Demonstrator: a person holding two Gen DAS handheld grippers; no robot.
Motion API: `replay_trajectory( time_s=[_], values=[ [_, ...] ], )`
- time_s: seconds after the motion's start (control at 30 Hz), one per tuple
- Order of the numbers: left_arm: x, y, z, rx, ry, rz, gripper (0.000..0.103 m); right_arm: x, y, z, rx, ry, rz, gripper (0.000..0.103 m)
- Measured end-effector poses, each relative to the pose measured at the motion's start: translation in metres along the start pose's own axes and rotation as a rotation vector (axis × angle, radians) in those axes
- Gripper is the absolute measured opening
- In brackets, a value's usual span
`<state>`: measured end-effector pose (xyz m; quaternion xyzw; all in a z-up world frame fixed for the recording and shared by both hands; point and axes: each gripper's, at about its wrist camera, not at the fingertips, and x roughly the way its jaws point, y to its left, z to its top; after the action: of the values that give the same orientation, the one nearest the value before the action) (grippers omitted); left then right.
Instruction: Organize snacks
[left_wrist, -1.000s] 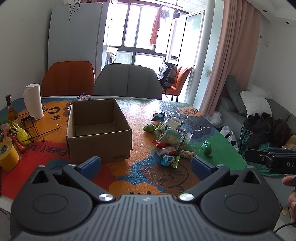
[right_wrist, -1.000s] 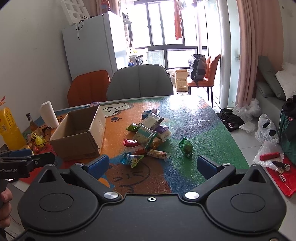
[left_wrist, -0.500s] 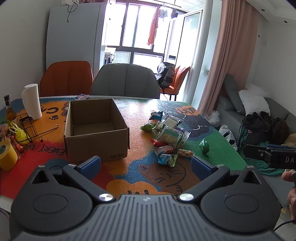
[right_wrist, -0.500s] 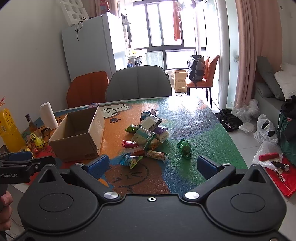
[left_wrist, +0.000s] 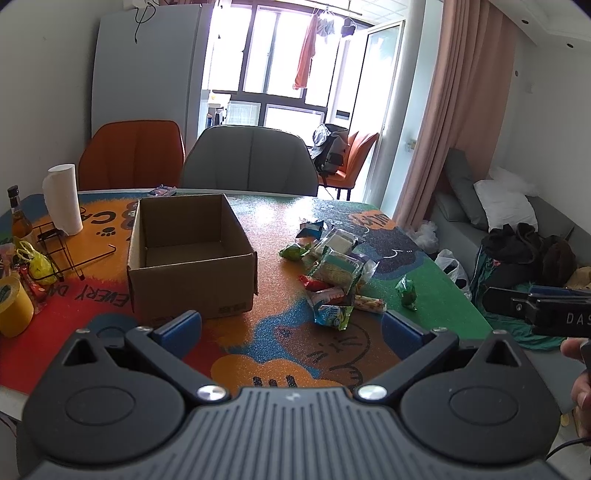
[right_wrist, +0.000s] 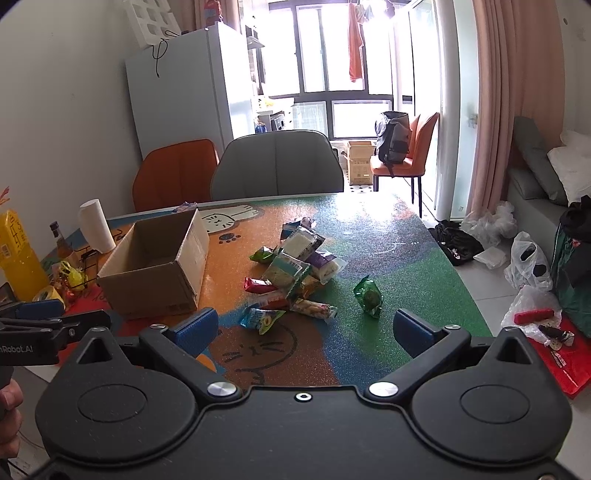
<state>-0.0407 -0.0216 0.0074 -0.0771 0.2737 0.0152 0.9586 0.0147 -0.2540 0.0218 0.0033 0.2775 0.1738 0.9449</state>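
An empty open cardboard box (left_wrist: 192, 254) (right_wrist: 155, 266) stands on the colourful table (left_wrist: 280, 229). To its right lies a loose pile of wrapped snacks (left_wrist: 336, 273) (right_wrist: 291, 273), with one green packet (left_wrist: 406, 291) (right_wrist: 367, 295) apart on the green patch. My left gripper (left_wrist: 290, 326) is open and empty, held above the near table edge, short of the box and pile. My right gripper (right_wrist: 304, 325) is open and empty, also over the near edge, in front of the snacks.
A paper towel roll (left_wrist: 62, 199), a bottle (left_wrist: 18, 218), a wire rack (left_wrist: 55, 247), a yellow tape roll (left_wrist: 11, 310) and small bags crowd the table's left end. A grey chair (left_wrist: 251, 162) and an orange chair (left_wrist: 133, 155) stand behind. Bags lie on the floor at the right (right_wrist: 528, 266).
Both grippers have drifted slightly back and up from the table, so the box and snacks look a little farther. Jaws stay open; nothing on the table moved.
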Motion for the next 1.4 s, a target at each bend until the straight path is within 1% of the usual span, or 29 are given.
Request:
replay_trajectory(
  time_s=[0.37,0.5,0.73,0.9,1.1,1.23,1.33,1.4],
  values=[
    [0.003,-0.002,0.0,0.001,-0.002,-0.021,0.103,0.004,0.0,0.001,-0.004,0.004,0.0,0.103],
    [0.01,-0.004,0.0,-0.001,0.003,-0.027,0.103,0.011,-0.002,0.003,0.021,0.012,0.001,0.103],
    [0.033,-0.001,-0.001,-0.017,0.034,-0.048,0.103,0.027,-0.008,0.0,0.039,0.032,0.014,0.103],
    [0.051,0.001,0.004,-0.036,0.042,-0.065,0.103,0.04,-0.019,0.002,0.061,0.031,0.037,0.103],
    [0.074,-0.002,0.01,-0.053,0.044,-0.1,0.103,0.062,-0.037,0.003,0.11,0.054,0.076,0.103],
    [0.091,-0.006,0.012,-0.058,0.061,-0.125,0.101,0.075,-0.044,0.004,0.107,0.056,0.065,0.102],
    [0.105,-0.009,0.012,-0.06,0.073,-0.129,0.101,0.086,-0.05,0.006,0.111,0.069,0.062,0.098],
    [0.115,-0.012,0.012,-0.059,0.081,-0.133,0.099,0.095,-0.054,0.006,0.111,0.08,0.054,0.096]
  ],
)
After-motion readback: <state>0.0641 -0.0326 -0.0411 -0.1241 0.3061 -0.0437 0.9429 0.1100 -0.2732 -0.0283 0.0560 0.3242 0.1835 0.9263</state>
